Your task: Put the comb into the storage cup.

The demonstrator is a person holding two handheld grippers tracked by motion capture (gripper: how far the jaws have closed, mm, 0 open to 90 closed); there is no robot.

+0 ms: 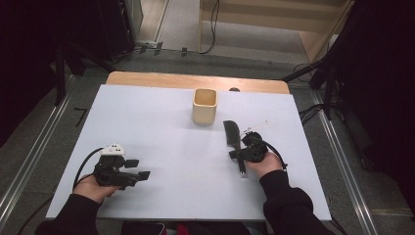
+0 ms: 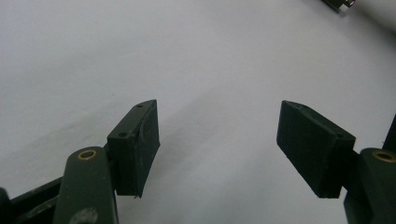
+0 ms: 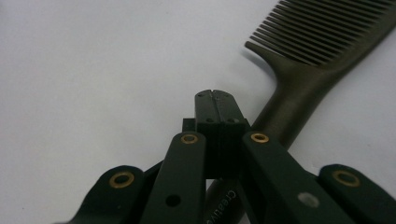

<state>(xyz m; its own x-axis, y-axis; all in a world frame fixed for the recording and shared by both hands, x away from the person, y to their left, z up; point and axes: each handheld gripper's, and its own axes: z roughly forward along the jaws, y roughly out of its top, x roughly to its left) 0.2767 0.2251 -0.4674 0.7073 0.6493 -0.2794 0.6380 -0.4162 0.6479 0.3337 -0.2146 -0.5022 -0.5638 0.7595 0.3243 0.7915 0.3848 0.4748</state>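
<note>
Square cup standing open on the desk, seemingly holding nothing.
Right gripper jaws sitting closed above the comb; left gripper jaws gaping wide.

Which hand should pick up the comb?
Right. The right gripper sits directly over the comb handle, jaws shut with nothing between them. The left gripper is open over bare table, far from it.
</note>
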